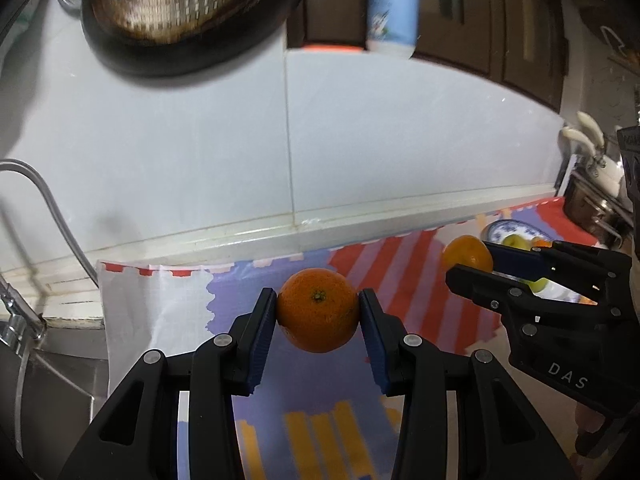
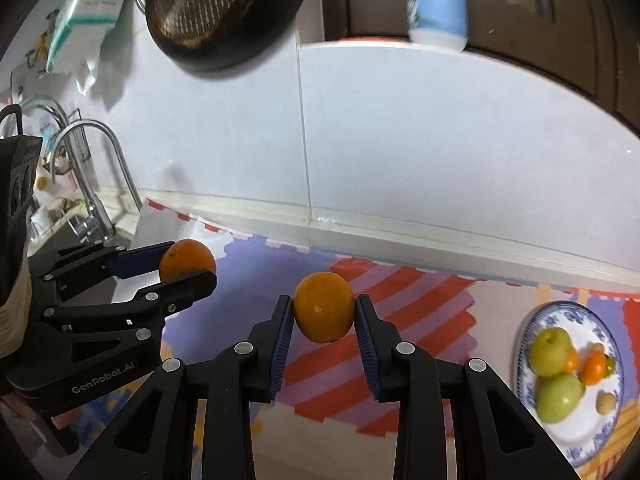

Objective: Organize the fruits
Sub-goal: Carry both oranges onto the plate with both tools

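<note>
My left gripper (image 1: 319, 312) is shut on an orange (image 1: 318, 310), held above the patterned mat (image 1: 320, 392). My right gripper (image 2: 324, 310) is shut on a second, yellower orange (image 2: 324, 307), also lifted off the mat (image 2: 400, 320). Each gripper shows in the other's view: the right gripper (image 1: 472, 258) with its orange (image 1: 466, 256) at the right, the left gripper (image 2: 188, 260) with its orange (image 2: 187, 258) at the left. A blue-and-white plate (image 2: 532, 320) at the right holds two green apples (image 2: 550, 346), small orange fruits (image 2: 594, 366) and a small brown fruit (image 2: 606, 402).
A white tiled wall (image 1: 360, 140) rises behind the counter. A black-rimmed metal colander (image 1: 188, 4) and a blue-white bottle (image 1: 394, 4) hang overhead. A curved tap (image 2: 96, 176) and a sink (image 1: 52, 392) lie to the left; a kettle (image 1: 600, 160) stands far right.
</note>
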`<state>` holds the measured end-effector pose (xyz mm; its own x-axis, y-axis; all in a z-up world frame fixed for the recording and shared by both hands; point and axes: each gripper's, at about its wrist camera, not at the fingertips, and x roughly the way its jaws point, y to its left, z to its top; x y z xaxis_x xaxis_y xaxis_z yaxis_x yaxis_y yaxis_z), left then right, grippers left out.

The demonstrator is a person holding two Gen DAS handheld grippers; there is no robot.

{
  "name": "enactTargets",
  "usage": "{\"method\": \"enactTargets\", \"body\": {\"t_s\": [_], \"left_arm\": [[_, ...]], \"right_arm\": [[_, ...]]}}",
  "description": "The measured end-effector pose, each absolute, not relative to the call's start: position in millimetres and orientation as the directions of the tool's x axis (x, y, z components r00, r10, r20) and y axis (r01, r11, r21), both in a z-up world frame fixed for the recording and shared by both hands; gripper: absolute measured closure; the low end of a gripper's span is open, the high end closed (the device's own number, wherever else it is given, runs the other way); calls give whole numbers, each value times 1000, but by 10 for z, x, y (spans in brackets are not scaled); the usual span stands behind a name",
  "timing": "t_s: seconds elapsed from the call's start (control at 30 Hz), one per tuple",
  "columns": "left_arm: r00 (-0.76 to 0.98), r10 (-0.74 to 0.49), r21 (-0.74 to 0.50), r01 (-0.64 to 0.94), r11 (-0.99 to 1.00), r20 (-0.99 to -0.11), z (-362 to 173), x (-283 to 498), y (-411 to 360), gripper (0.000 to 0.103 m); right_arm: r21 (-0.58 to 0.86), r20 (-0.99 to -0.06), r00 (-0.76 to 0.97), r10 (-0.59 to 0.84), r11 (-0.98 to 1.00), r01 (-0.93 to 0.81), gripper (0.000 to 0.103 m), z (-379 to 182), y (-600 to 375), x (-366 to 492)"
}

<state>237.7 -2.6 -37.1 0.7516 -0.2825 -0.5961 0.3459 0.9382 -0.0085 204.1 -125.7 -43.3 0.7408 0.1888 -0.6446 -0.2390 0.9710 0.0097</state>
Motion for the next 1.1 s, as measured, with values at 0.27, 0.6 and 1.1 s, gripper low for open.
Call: {"method": "enactTargets", "body": {"t_s": [0.27,0.6,1.1], "left_arm": [[766,-310,-14,367,930,-563,-162,1961,-128,61],[770,-361,-12,418,909,-526,56,1530,-381,61],[741,-435,-23,494,869,-511,149,1155,-1161,61]], "right_arm": [[11,-600,782,168,979,-202,70,-146,-1420,1578],[17,-551,821,148,986,-167,70,81,-1646,1097],[-17,-533,843,75,995,-99,70,255,-2326,600]]}}
